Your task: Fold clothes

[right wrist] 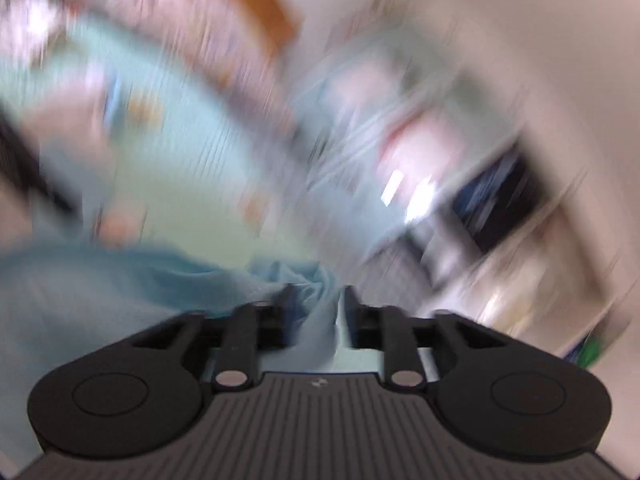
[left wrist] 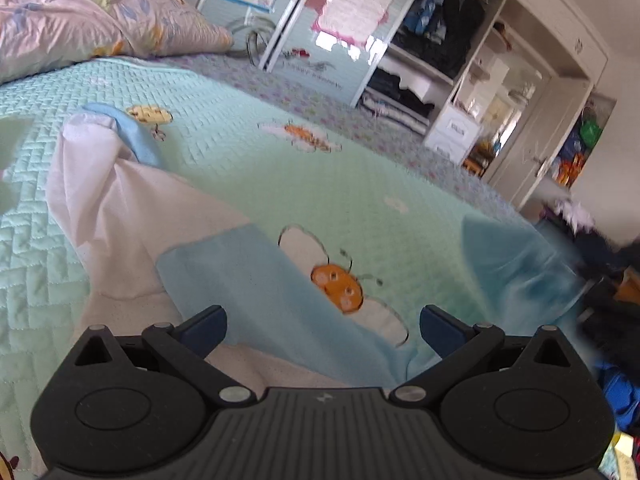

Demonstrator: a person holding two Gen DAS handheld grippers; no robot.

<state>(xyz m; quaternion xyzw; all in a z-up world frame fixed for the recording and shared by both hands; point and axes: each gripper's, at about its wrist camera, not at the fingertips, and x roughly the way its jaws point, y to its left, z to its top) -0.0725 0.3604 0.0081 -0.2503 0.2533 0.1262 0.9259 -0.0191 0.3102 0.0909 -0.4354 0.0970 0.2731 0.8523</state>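
Shirt [left wrist: 132, 216]: soft thin cloth, white body with pale blue sleeves, rumpled, lying across the near left of the bed; one blue part [left wrist: 516, 264] drapes at the near right edge

Bed cover [left wrist: 248, 168]: mint quilted fabric, herringbone stitch, orange bee patches; flat bare stretch through the middle and far side

Pillow [left wrist: 92, 20]: glossy floral, far left

Wardrobe [left wrist: 440, 52]: white shelves, dark folded clothes, far right

Left gripper [left wrist: 322, 326]: jaws wide apart, nothing between them, above the shirt

Right gripper [right wrist: 316, 300]: jaws narrow, blue cloth [right wrist: 312, 280] bunched between them; view heavily blurred, pad contact unclear
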